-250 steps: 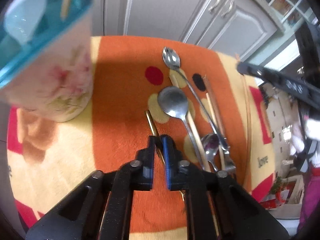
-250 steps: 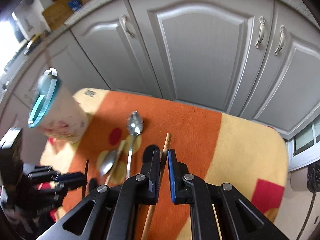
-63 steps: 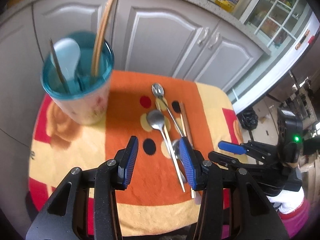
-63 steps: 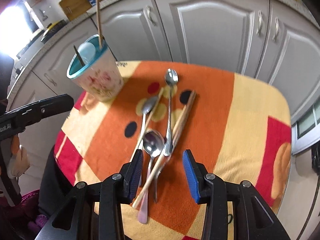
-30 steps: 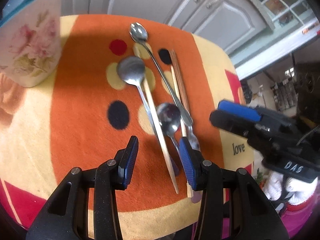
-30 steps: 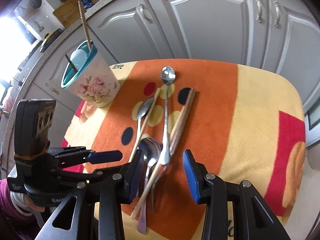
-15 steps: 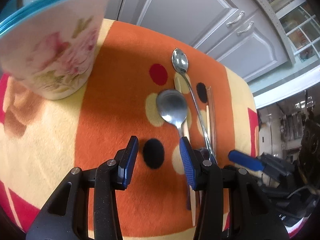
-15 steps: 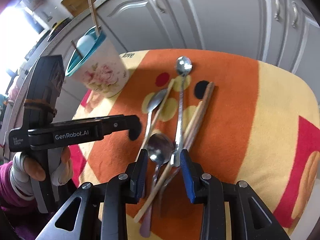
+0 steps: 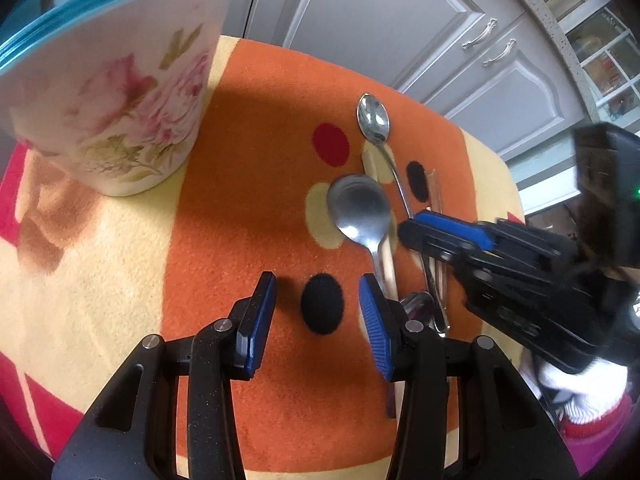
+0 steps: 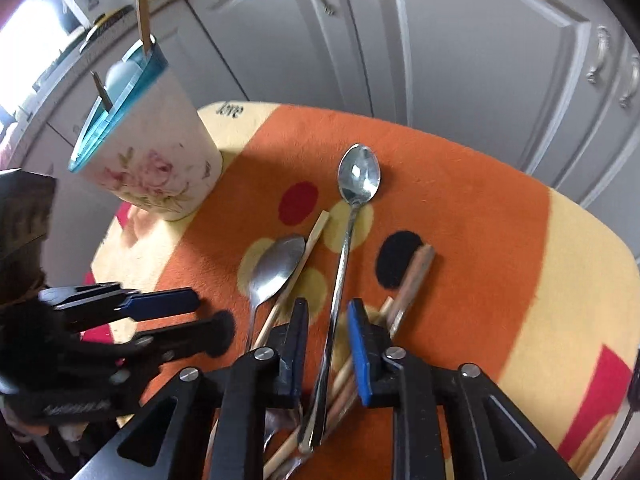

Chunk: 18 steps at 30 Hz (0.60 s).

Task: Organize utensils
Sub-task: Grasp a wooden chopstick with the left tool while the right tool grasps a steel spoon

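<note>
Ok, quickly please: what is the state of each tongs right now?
Left tongs: open, holding nothing.
Right tongs: open, astride the long spoon handle, not gripping it.

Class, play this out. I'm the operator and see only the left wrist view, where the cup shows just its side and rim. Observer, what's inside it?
Observer: The right wrist view looks into the cup. A pale spoon and a tall wooden stick stand in it.
Operator: What is the right gripper lined up on?
Observer: The right gripper is open, with its fingers on either side of the long spoon, at the handle. It is not closed on it.
Operator: Is that handle lying free?
Observer: No. Its near end lies over the chopsticks piled under the gripper.
</note>
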Motion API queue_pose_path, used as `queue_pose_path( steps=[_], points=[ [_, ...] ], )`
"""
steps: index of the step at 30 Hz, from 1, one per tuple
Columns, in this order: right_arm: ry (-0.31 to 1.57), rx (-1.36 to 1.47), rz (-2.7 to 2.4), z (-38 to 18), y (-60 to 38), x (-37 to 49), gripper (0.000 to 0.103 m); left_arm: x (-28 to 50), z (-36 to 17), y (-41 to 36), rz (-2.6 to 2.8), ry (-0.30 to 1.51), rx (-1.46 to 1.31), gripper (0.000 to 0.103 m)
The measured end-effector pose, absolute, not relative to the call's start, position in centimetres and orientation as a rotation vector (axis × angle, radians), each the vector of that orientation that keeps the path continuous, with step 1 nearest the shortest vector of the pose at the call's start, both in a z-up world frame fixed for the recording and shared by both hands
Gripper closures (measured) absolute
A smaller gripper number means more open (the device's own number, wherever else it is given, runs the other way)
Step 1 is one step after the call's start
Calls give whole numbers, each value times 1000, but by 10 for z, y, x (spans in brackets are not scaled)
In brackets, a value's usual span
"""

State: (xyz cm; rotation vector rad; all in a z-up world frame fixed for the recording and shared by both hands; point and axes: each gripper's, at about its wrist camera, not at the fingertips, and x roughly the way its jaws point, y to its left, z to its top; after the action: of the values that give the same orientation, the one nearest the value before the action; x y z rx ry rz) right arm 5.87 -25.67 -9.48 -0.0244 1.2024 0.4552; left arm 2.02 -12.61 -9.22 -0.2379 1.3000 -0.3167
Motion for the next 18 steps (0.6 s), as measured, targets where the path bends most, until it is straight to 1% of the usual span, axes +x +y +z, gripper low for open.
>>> queue_pose_path(
  steps=[1, 2, 7, 15, 18],
  points=[
    [1207, -49, 444, -99, -255, 60, 94, 21, -92, -127, -317, 1300, -239, 61],
    [1194, -53, 443, -98, -256, 60, 97, 22, -92, -127, -318, 1300, -242, 61],
    [1208, -48, 450, -97, -269, 47, 99, 26, -92, -136, -330, 1293, -234, 61],
    [1225, 15, 429, -99, -304, 0, 99, 40, -95, -160, -330, 1277, -196, 61],
    [1221, 31, 417, -98, -307, -9, 99, 46, -95, -168, -331, 1268, -160, 64]
  ],
)
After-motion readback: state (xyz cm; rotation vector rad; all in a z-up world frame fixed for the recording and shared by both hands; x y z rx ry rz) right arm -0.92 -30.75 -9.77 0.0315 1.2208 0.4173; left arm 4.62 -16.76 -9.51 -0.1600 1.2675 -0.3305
